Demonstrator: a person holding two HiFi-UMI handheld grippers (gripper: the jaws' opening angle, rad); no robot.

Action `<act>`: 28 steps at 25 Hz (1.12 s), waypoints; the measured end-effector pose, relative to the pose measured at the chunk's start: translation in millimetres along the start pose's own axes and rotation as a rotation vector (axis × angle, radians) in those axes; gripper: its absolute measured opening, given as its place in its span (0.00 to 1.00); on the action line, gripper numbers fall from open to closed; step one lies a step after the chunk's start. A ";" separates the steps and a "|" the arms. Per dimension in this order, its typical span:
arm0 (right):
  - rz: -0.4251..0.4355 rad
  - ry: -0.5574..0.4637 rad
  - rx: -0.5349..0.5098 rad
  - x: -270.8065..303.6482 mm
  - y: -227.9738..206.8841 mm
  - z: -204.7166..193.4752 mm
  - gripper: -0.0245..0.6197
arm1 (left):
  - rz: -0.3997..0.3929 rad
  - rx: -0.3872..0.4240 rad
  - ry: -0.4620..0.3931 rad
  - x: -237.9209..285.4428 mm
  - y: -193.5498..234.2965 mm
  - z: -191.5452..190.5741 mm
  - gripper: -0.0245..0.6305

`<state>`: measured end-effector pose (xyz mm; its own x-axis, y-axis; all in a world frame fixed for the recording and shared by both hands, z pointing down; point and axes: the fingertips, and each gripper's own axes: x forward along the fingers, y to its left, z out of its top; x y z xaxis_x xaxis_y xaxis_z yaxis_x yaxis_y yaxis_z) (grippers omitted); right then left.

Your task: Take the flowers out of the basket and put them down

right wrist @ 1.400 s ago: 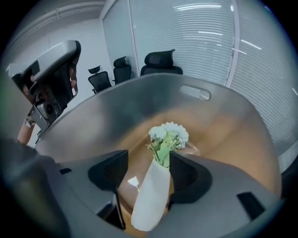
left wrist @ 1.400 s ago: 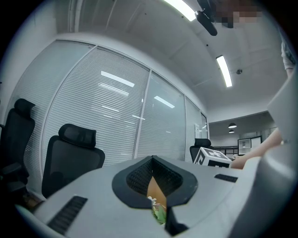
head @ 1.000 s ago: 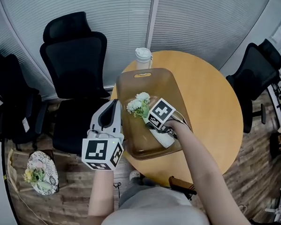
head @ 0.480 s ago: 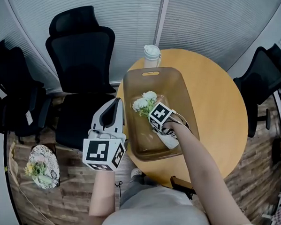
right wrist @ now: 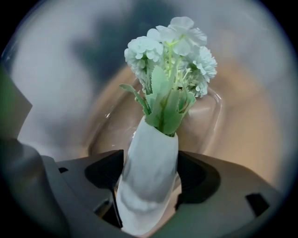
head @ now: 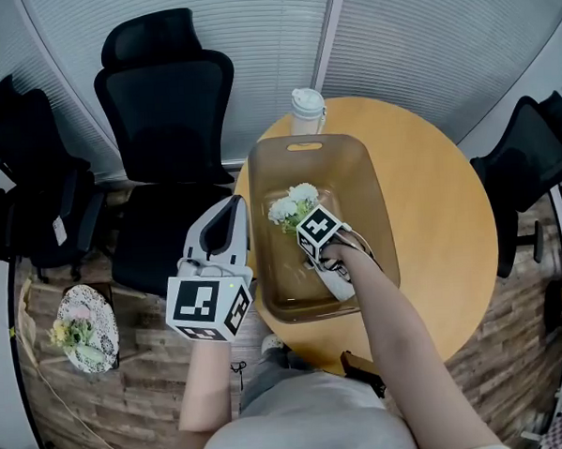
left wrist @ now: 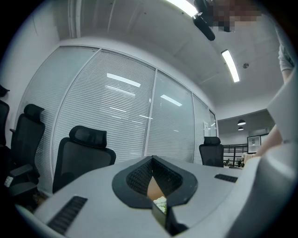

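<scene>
We see one small bouquet (right wrist: 170, 51): round white blooms and pale green leaves, the stems in a smooth white paper wrap (right wrist: 153, 139). It lies inside the one basket (head: 353, 173), a translucent brown tub with a handle slot in its far rim, its blooms toward the far end.

The basket stands on a round wooden tabletop (head: 436, 229), and one white lidded bottle (head: 308, 109) stands just behind it.

We count two grippers. The right gripper (right wrist: 150, 174) points down into the basket. Its jaws have just been opening and now stand on either side of the wrap, with the wrap between them. We see no squeeze on the paper, so we read this gripper as released.

The left gripper (head: 231, 210) hangs level beside the basket's left wall, jaws closed together on nothing.

Around the tabletop we count three black office chairs (head: 167, 112). A second bunch of flowers (head: 75, 331) lies on a pale round thing on the wooden floor at the left, well apart from the basket.
</scene>
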<state>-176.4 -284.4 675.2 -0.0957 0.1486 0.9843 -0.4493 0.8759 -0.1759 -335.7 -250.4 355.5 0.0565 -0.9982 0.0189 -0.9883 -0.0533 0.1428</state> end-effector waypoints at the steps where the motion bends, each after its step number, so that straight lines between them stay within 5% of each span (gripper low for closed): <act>1: 0.004 -0.001 0.003 -0.3 -0.2 0.4 0.59 | 0.001 0.000 0.001 0.0 0.0 -0.2 0.04; 10: 0.012 -0.028 0.023 -6.7 0.9 1.3 0.59 | 0.001 0.011 -0.004 -1.3 -2.1 3.0 0.04; 28: -0.025 -0.278 0.020 -59.3 13.1 9.5 0.59 | -0.052 0.048 -0.044 -7.6 -29.4 21.7 0.04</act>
<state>-185.0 -286.2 614.4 -0.3229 -0.0068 0.9464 -0.4714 0.8683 -0.1546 -310.2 -241.8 329.7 0.1031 -0.9942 -0.0310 -0.9899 -0.1056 0.0945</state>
